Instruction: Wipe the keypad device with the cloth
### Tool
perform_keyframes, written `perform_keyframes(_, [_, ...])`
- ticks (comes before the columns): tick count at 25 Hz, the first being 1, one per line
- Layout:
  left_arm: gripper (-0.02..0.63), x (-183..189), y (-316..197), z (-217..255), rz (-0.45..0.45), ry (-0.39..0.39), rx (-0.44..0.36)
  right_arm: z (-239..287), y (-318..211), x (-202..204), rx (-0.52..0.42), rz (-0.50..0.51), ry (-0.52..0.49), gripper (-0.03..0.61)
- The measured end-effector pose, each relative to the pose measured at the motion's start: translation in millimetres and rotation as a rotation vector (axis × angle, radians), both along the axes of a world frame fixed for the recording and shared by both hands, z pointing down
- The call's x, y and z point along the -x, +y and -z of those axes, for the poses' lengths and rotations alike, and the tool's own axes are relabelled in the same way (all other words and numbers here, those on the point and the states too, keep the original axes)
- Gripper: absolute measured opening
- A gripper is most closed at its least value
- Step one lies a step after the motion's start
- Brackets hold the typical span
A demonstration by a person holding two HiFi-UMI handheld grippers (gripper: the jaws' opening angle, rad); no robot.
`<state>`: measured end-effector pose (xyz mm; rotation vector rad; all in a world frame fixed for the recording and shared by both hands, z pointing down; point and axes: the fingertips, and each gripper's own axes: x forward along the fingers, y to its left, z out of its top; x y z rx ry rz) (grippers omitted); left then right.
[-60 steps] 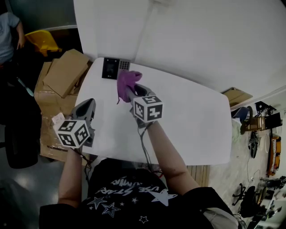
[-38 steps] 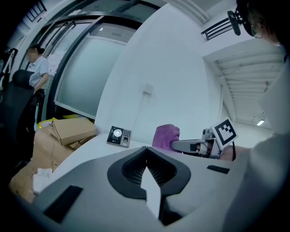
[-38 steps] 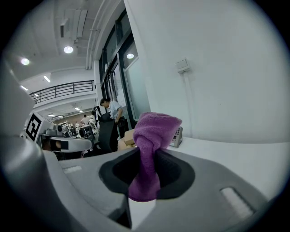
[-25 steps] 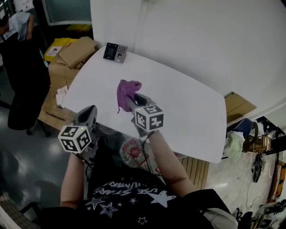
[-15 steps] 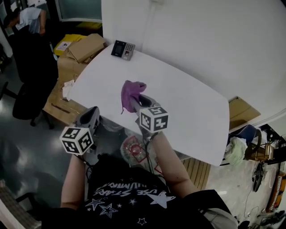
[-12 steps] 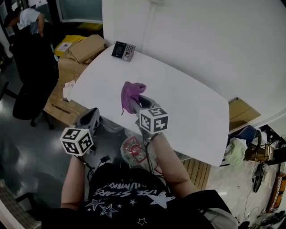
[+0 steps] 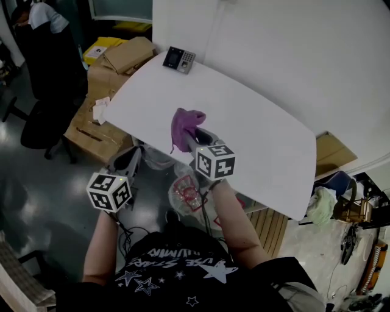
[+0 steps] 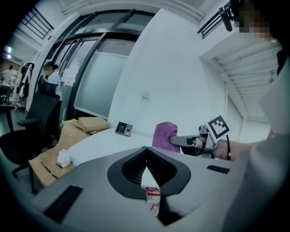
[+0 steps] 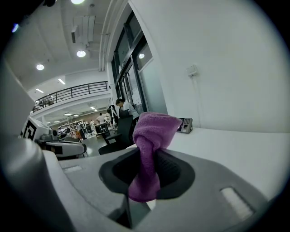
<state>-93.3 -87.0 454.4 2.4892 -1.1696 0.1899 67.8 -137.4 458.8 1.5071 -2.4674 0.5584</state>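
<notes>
The keypad device (image 7: 178,60) is a small black box with a grey keypad, standing at the far corner of the white table (image 7: 262,128) against the wall. A purple cloth (image 7: 184,127) hangs bunched from my right gripper (image 7: 190,138), which is shut on it above the table's near side, well short of the device. In the right gripper view the cloth (image 9: 152,136) fills the jaws, with the keypad device (image 9: 185,125) far behind. My left gripper (image 7: 130,155) is shut and empty, off the table's near-left edge over the floor. In the left gripper view the keypad device (image 8: 123,128) shows far off.
Cardboard boxes (image 7: 125,53) are stacked left of the table by the device. A dark office chair (image 7: 46,91) and a person (image 7: 42,15) are at the upper left. A bin with a red-printed bag (image 7: 186,194) stands under the table's near edge.
The person holding the grippers has backed away from the table, so the device is now farther off. The left gripper has passed off the table edge. The right gripper still holds the cloth.
</notes>
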Motion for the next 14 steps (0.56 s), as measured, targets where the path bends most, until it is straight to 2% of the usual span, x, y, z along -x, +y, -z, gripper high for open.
perform_keyframes(6, [0.008, 35, 39, 3, 0.043, 0.024, 0.014, -2, 49, 27, 0.011, 0.021, 0.010, 0.092])
perform_keyframes(14, [0.008, 46, 95, 12, 0.044, 0.021, 0.008, 7, 111, 43, 0.007, 0.042, 0.014, 0.092])
